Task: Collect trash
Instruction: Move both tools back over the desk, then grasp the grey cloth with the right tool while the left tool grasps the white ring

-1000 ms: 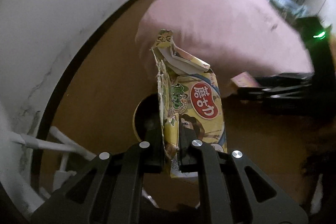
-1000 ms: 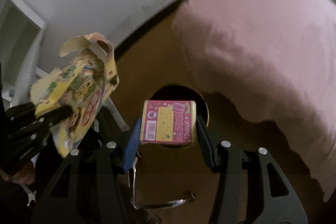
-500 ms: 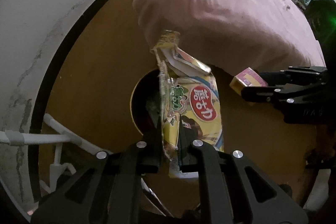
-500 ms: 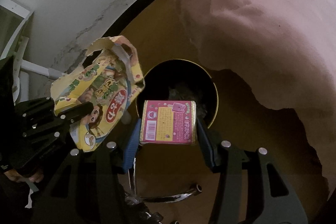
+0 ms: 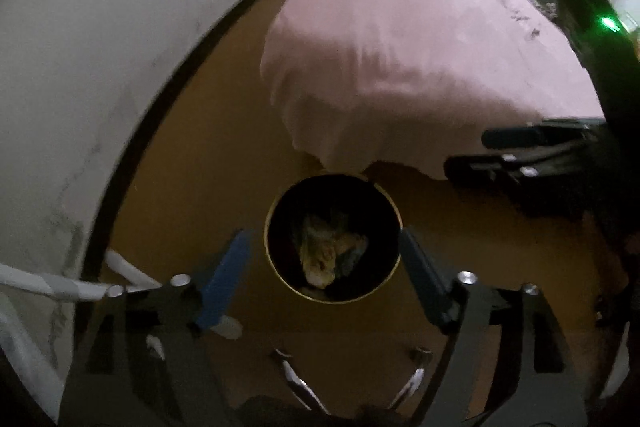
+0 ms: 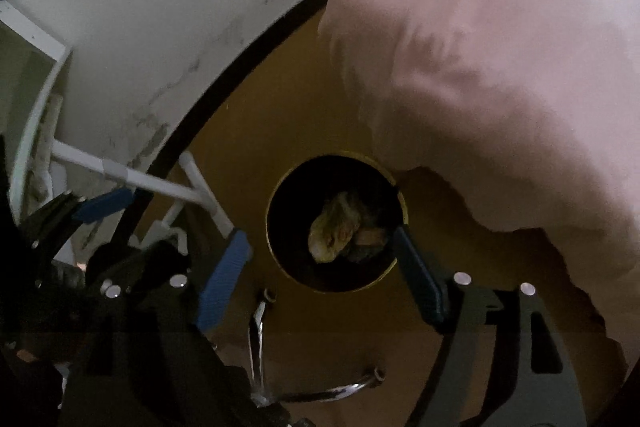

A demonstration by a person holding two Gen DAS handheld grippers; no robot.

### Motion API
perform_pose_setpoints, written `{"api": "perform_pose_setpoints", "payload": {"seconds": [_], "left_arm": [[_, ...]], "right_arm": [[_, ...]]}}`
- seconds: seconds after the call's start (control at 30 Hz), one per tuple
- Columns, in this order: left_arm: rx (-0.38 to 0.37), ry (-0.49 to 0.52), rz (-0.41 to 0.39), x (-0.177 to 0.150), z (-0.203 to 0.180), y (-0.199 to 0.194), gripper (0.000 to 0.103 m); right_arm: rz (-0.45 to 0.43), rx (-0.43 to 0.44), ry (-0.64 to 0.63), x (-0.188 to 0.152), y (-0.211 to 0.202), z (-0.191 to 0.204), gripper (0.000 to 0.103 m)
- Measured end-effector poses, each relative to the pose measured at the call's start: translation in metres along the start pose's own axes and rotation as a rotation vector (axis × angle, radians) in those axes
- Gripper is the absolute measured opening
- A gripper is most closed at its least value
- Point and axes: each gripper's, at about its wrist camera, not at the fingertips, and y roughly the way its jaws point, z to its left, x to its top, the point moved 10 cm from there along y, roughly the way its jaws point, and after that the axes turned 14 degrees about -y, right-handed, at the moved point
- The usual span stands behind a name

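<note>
A round black trash bin with a gold rim (image 5: pixel 394 203) stands on the brown floor, directly below both grippers. It also shows in the right wrist view (image 6: pixel 402 203). The yellow snack bag (image 5: pixel 318 255) lies crumpled inside the bin, and shows in the right wrist view (image 6: pixel 334 233) next to the small box (image 6: pixel 370 237). My left gripper (image 5: pixel 324 247) is open and empty, its fingers either side of the bin's mouth. My right gripper (image 6: pixel 320 247) is open and empty above the bin. The left gripper (image 6: pixel 100 205) also shows at the left of the right wrist view.
A pink duvet (image 5: pixel 404 47) hangs off the bed just behind the bin, also in the right wrist view (image 6: pixel 500 67). A white wall with a dark skirting (image 5: pixel 100 27) runs on the left. White rack tubes (image 6: pixel 140 179) stand left of the bin.
Both grippers have opened. The yellow snack bag and the pink box have dropped out of them into the bin.
</note>
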Motion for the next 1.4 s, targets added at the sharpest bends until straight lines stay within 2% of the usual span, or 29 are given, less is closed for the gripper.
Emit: {"api": "perform_pose_setpoints", "payload": {"seconds": [0.07,0.17,0.23,0.27,0.37,0.4,0.47,0.5,0.6,0.7,0.83,0.93,1.0,1.07,1.17,1.23,1.27,1.33,1.37,1.4], "left_arm": [[-0.014,0.031,-0.065,0.006,-0.008,-0.036,0.090],[-0.035,0.038,-0.197,0.013,-0.002,-0.105,0.095],[0.019,-0.009,-0.293,0.011,0.032,-0.152,0.096],[0.044,-0.034,-0.313,0.008,0.049,-0.166,0.096],[0.175,-0.167,-0.362,-0.012,0.135,-0.213,0.096],[0.236,-0.220,-0.376,-0.024,0.173,-0.229,0.096],[0.352,-0.313,-0.380,-0.051,0.240,-0.254,0.096],[0.410,-0.372,-0.376,-0.071,0.279,-0.267,0.096],[0.516,-0.555,-0.351,-0.131,0.371,-0.299,0.096],[0.556,-0.736,-0.347,-0.190,0.439,-0.327,0.096],[0.545,-0.838,-0.340,-0.227,0.483,-0.336,0.096],[0.537,-0.852,-0.335,-0.234,0.500,-0.333,0.096],[0.509,-0.853,-0.329,-0.234,0.506,-0.326,0.097],[0.495,-0.842,-0.325,-0.230,0.511,-0.319,0.096],[0.479,-0.822,-0.316,-0.222,0.512,-0.313,0.096],[0.478,-0.821,-0.307,-0.218,0.516,-0.308,0.096],[0.473,-0.822,-0.307,-0.215,0.518,-0.306,0.096],[0.462,-0.820,-0.312,-0.209,0.520,-0.303,0.096],[0.462,-0.820,-0.311,-0.208,0.523,-0.301,0.096],[0.469,-0.827,-0.302,-0.206,0.526,-0.298,0.096]], "right_arm": [[-0.051,-0.019,-0.010,0.014,-0.023,0.007,0.083],[-0.160,-0.036,-0.070,0.046,-0.063,0.040,0.089],[-0.229,-0.027,-0.142,0.067,-0.082,0.084,0.091],[-0.253,-0.018,-0.179,0.077,-0.087,0.106,0.093],[-0.314,0.031,-0.329,0.106,-0.090,0.196,0.093],[-0.319,0.068,-0.399,0.115,-0.084,0.240,0.093],[-0.304,0.128,-0.489,0.120,-0.073,0.300,0.093],[-0.297,0.173,-0.559,0.123,-0.064,0.347,0.093],[-0.263,0.251,-0.706,0.121,-0.043,0.442,0.093],[-0.222,0.325,-0.836,0.116,-0.019,0.536,0.093],[-0.187,0.360,-0.961,0.110,0.010,0.635,0.093],[-0.149,0.357,-1.005,0.112,0.034,0.682,0.091],[-0.125,0.342,-1.024,0.116,0.048,0.703,0.085],[-0.106,0.327,-1.029,0.121,0.063,0.717,0.079],[-0.098,0.308,-1.033,0.125,0.075,0.726,0.077],[-0.091,0.303,-1.034,0.127,0.081,0.732,0.071],[-0.090,0.299,-1.036,0.127,0.083,0.734,0.066],[-0.074,0.305,-1.045,0.124,0.086,0.738,0.048],[-0.079,0.307,-1.046,0.124,0.084,0.733,0.021],[-0.092,0.305,-1.037,0.126,0.081,0.732,0.022]]}}
